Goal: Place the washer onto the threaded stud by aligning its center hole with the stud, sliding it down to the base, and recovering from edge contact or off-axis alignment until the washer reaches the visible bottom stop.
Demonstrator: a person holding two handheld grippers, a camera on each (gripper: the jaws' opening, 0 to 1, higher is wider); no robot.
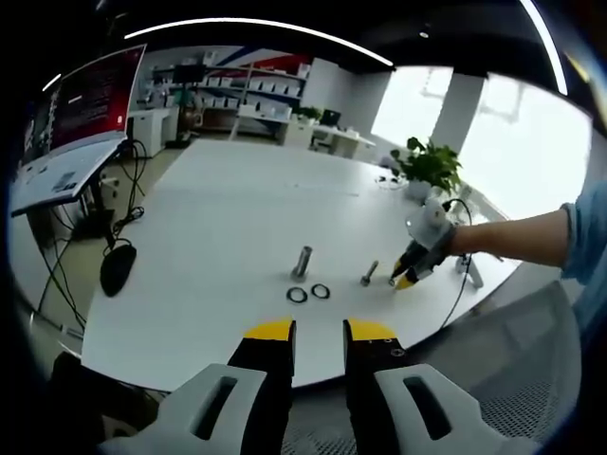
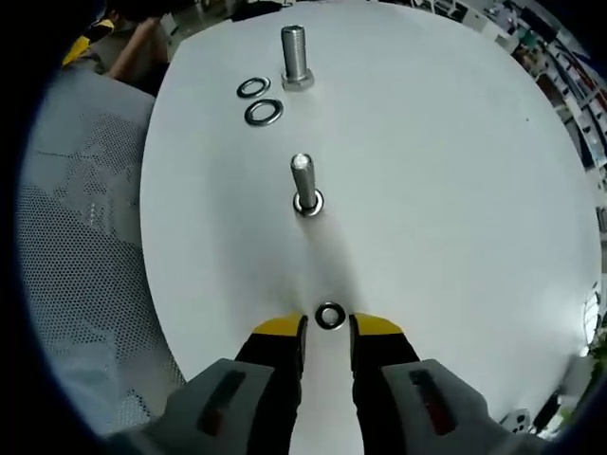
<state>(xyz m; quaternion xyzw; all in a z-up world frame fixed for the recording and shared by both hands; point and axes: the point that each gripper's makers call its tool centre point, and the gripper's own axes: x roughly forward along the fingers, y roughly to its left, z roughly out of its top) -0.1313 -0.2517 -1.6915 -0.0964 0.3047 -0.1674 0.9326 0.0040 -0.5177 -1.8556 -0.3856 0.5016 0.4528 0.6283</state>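
While both views look over a white table [image 1: 218,218], the left gripper view starts at its left edge with a red wall screen [image 1: 90,95] above a desk and dangling cables, and a dark mouse-shaped object [image 1: 118,268] lying near the table's edge. The left gripper [image 1: 318,334] rises from the bottom of this view, its yellow-tipped jaws spread with a bare gap between them, hovering off the table's near edge and holding nothing. Beyond it stand a larger bolt [image 1: 302,261] with two dark rings [image 1: 309,293] lying just in front of it, then a smaller threaded stud [image 1: 369,274], upright. Further right, a person's hand holds the right gripper [image 1: 406,276], tips down at the table just beside the stud, and a potted plant [image 1: 429,169] stands behind. In the right gripper view, a grey mesh chair back [image 2: 81,237] fills the left side. On the table, the two rings [image 2: 258,100] lie left of the larger bolt [image 2: 295,55]; nearer, the threaded stud [image 2: 303,184] stands with a washer already at its base. The washer [image 2: 330,316] lies flat on the table, just at the tips of the right gripper [image 2: 327,327], whose jaws stand apart on either side of it; whether they touch it, I cannot tell.
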